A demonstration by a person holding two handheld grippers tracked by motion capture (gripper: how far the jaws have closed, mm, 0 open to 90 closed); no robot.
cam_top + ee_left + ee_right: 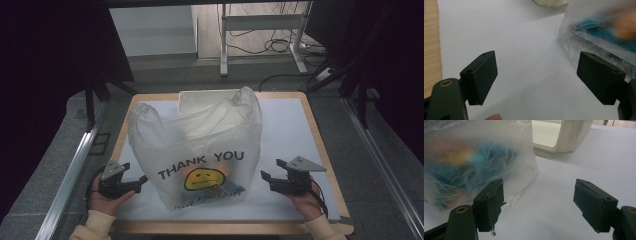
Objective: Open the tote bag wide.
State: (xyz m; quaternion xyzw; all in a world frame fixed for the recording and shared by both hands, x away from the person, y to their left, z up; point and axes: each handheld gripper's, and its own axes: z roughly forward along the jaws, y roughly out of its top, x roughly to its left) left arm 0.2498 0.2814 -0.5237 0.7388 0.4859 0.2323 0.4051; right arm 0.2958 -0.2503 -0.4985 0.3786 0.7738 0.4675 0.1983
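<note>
between the two hand-held grippers, a translucent white plastic carrier bag (pixel 200 150) printed with "thank you" and a yellow smiley face is standing upright on the white sheet (pixel 285 125) that is covering the wooden table (pixel 320 150). the left gripper (pixel 141 181), a black two-jaw tool with a grey three-cornered plate on top, is resting low in the person's left hand (pixel 102 200), and its jaws are pointing toward the bag's lower corner, just beside it and not touching it. in the left gripper view the jaws of this gripper (pixel 536 75) are standing wide apart with nothing but bare white sheet between them; the crinkled side of the bag (pixel 599 27), with blurred blue and orange contents showing through, is lying just ahead of the far jaw.

the right gripper (pixel 272 170), of the same build, is sitting in the person's right hand (pixel 305 202) on the other side of the bag, near it but apart. in the right gripper view its jaws are likewise spread wide around empty sheet, so this gripper (pixel 539 197) is released too. the bag (pixel 474 157) is rising ahead of one jaw, blue, orange and yellow shapes showing blurred through the plastic. beyond the bag, farther ahead of the open jaws, a cream-coloured plastic container (pixel 564 135) with rounded corners is lying on the sheet; from the high view it (pixel 205 97) is showing behind the bag's open mouth. both sleeves are coming in from the near edge of the table.
</note>
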